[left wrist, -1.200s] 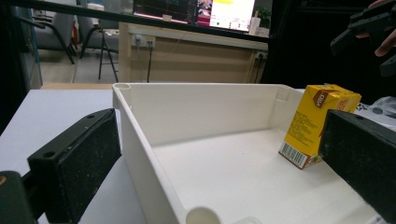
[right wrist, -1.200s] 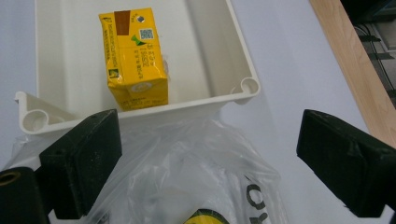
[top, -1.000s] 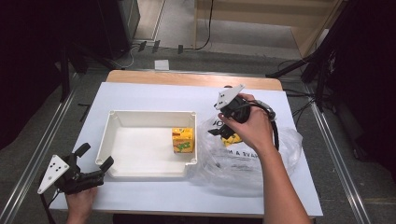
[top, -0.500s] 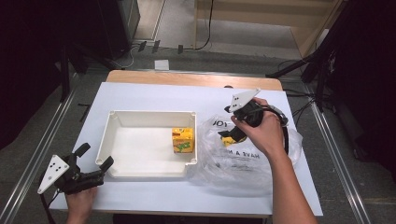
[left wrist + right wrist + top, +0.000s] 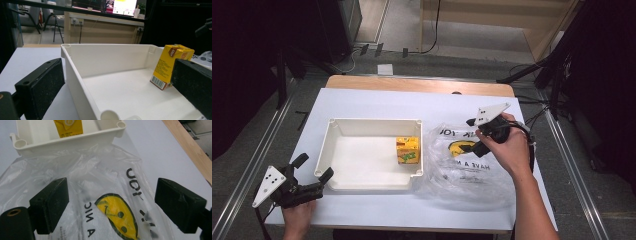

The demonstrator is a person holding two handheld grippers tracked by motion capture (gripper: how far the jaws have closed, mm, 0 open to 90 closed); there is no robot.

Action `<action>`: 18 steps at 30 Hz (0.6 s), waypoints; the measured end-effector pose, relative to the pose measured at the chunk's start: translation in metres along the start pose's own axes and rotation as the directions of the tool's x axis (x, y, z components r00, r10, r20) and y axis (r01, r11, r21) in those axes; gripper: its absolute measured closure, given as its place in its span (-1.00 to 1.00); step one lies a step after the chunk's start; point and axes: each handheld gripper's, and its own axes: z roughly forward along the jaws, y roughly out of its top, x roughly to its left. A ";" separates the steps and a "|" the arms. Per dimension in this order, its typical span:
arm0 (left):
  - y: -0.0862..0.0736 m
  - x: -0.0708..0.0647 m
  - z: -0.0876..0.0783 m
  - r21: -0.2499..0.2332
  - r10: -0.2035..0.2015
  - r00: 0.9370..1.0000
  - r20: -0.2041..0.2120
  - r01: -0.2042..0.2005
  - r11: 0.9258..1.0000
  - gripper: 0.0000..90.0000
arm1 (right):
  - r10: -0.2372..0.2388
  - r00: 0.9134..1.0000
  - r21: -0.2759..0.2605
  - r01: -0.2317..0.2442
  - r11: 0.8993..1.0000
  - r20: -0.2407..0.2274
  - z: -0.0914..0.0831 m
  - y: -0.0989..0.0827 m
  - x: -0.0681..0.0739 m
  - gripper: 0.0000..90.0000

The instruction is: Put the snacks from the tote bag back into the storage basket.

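White table (image 5: 377,102) holds a tray (image 5: 332,127) with an upright juice carton (image 5: 407,150); both tools' jaws gape empty.

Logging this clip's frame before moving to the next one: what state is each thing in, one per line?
Tray: upright on the table, holding one carton.
Carton: standing upright in the tray's corner nearest the bag, not gripped.
Bag: lying crumpled beside the tray, smiley print up, not gripped.
Left gripper: jaws open, at the tray's near corner.
Right gripper: jaws open, above the bag.
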 end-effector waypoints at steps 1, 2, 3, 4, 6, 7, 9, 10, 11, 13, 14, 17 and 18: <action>0.000 0.000 0.000 0.000 0.000 1.000 -0.001 0.000 1.000 -1.00 | 0.006 1.000 0.000 -0.006 1.000 0.001 -0.001 -0.003 0.000 -0.71; 0.000 0.000 0.000 0.001 -0.001 1.000 0.000 0.001 1.000 -1.00 | 0.008 1.000 -0.005 -0.008 1.000 0.002 -0.002 -0.005 0.000 -0.71; 0.000 0.000 0.000 0.001 0.000 1.000 0.001 0.000 1.000 -1.00 | 0.008 1.000 -0.011 -0.008 1.000 0.007 -0.004 -0.008 0.000 -0.71; 0.000 0.000 0.000 0.001 0.000 1.000 0.000 0.000 1.000 -1.00 | 0.015 1.000 -0.015 -0.015 1.000 0.009 -0.005 -0.012 0.001 -0.71; 0.000 0.000 0.000 0.002 0.000 1.000 -0.001 0.000 1.000 -1.00 | 0.018 1.000 -0.022 -0.017 1.000 0.011 -0.007 -0.016 0.002 -0.71; 0.000 0.000 0.000 0.003 0.003 1.000 -0.001 -0.003 1.000 -1.00 | 0.021 1.000 -0.023 -0.021 1.000 0.012 -0.008 -0.019 0.002 -0.71; 0.000 0.000 0.000 0.003 0.004 1.000 -0.002 -0.004 1.000 -1.00 | 0.025 1.000 -0.029 -0.025 0.999 0.008 -0.009 -0.025 0.003 -0.71; 0.000 -0.001 0.000 0.004 0.004 1.000 -0.003 -0.004 1.000 -1.00 | 0.030 1.000 -0.030 -0.030 0.999 0.009 -0.010 -0.028 0.003 -0.71; 0.000 -0.001 0.000 0.004 0.005 1.000 -0.003 -0.005 1.000 -1.00 | 0.037 0.999 -0.035 -0.037 0.999 0.014 -0.012 -0.032 0.003 -0.71; 0.000 -0.001 0.000 0.005 0.005 1.000 -0.003 -0.005 1.000 -1.00 | 0.043 0.999 -0.050 -0.042 0.998 0.015 -0.014 -0.037 0.004 -0.71; 0.000 -0.001 0.000 0.006 0.008 1.000 -0.003 -0.008 1.000 -1.00 | 0.045 0.999 -0.053 -0.044 0.998 0.016 -0.015 -0.039 0.004 -0.71; 0.000 -0.001 0.000 0.006 0.012 1.000 -0.002 -0.012 1.000 -1.00 | 0.055 0.998 -0.063 -0.054 0.997 0.018 -0.018 -0.049 0.007 -0.71; 0.000 -0.001 0.000 0.005 0.015 1.000 -0.003 -0.015 1.000 -1.00 | 0.055 0.998 -0.068 -0.053 0.996 0.019 -0.019 -0.053 0.007 -0.71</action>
